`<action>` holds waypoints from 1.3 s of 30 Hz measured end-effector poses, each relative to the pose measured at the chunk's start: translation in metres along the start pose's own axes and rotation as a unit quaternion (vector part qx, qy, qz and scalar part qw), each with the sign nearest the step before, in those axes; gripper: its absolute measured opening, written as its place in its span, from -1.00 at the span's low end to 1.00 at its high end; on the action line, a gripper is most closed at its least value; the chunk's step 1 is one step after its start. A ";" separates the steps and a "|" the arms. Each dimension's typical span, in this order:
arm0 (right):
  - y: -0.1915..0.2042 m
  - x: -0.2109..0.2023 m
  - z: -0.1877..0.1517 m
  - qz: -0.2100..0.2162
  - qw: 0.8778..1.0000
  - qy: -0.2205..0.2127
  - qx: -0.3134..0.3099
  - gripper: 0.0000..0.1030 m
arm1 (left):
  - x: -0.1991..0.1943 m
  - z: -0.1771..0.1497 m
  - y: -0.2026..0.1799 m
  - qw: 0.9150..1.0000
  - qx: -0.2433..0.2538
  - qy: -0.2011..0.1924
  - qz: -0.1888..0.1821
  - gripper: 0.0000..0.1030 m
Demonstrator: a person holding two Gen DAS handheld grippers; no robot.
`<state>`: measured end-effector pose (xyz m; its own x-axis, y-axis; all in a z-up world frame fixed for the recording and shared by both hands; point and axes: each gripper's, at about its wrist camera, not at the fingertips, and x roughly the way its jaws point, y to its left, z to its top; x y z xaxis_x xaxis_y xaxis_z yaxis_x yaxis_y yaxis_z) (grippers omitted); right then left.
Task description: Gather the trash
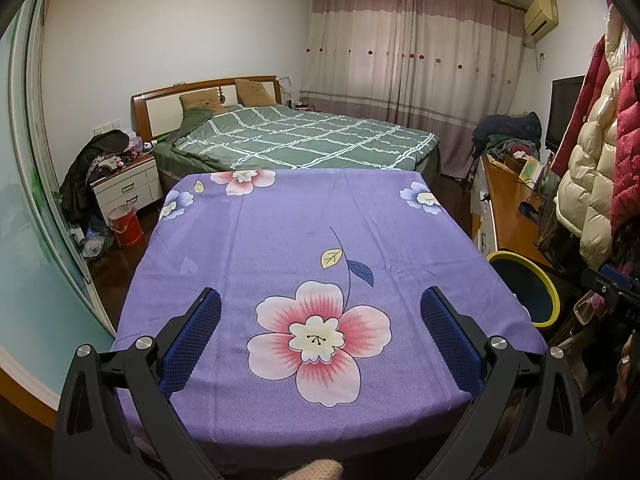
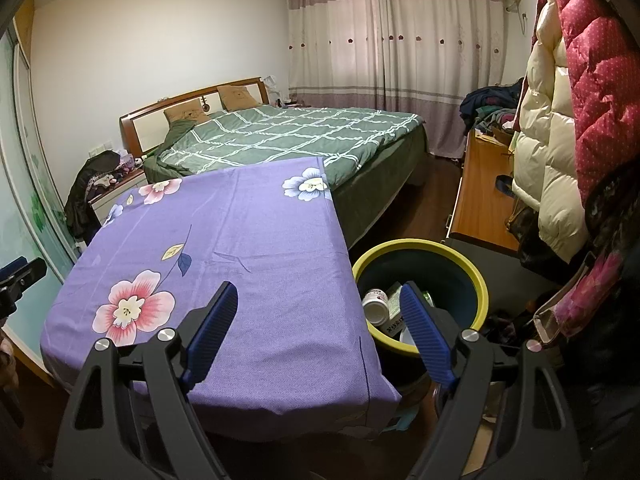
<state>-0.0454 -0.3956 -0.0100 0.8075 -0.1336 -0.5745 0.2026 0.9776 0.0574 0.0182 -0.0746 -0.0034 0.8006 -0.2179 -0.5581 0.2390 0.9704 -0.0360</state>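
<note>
A: Start at the left. What's over there?

B: A white nightstand (image 1: 127, 188) heaped with clothes, and a red bucket (image 1: 126, 225) on the floor in front of it. Behind them stands the bed (image 1: 304, 140) under a green checked cover.

A: And in the middle?

B: The worktop (image 1: 280, 240), draped in a purple cloth printed with flowers. Nothing lies on the cloth in either view. The left gripper (image 1: 320, 312) hangs over its near end, above the big pink flower (image 1: 318, 338), with its jaws spread wide and nothing between them.

A: The right gripper?

B: The right gripper (image 2: 316, 308) is also spread wide and holds nothing. Its left finger is over the cloth's near right corner; its right finger reaches over the bin.

A: Where is the trash?

B: In the bin (image 2: 478, 276), a dark one with a yellow rim, standing on the floor just beside the worktop's right edge. Inside I see a white can (image 2: 376, 304) and some packaging (image 2: 394, 322) beside it; the print is too small to read.

A: Further right?

B: A wooden dresser (image 2: 478, 200) along the wall, with padded coats (image 2: 560, 120) hanging near it.
</note>
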 end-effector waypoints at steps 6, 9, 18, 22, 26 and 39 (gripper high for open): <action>0.001 0.000 0.000 0.001 1.000 0.000 0.000 0.53 | 0.000 0.000 0.000 1.000 0.000 0.000 0.000 0.91; 0.004 0.000 -0.001 0.002 1.000 0.001 0.000 0.53 | 0.000 0.000 0.000 1.000 0.000 0.001 0.000 0.91; 0.003 0.000 0.000 0.002 1.000 0.001 0.000 0.53 | 0.004 0.001 0.001 1.000 -0.001 0.009 -0.010 0.91; 0.003 0.000 0.000 0.002 1.000 0.001 0.001 0.53 | 0.005 0.000 0.003 1.000 -0.002 0.012 -0.010 0.91; 0.005 0.000 0.000 0.003 1.000 0.001 0.001 0.53 | 0.006 0.002 0.002 1.000 -0.002 0.012 -0.007 0.91; 0.014 0.006 -0.003 0.004 1.000 0.006 0.000 0.53 | 0.015 0.005 0.003 1.000 0.003 0.016 -0.002 0.91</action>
<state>-0.0400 -0.3820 -0.0153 0.8026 -0.1243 -0.5834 0.1964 0.9786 0.0617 0.0337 -0.0758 -0.0073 0.7816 -0.2180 -0.5844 0.2449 0.9689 -0.0339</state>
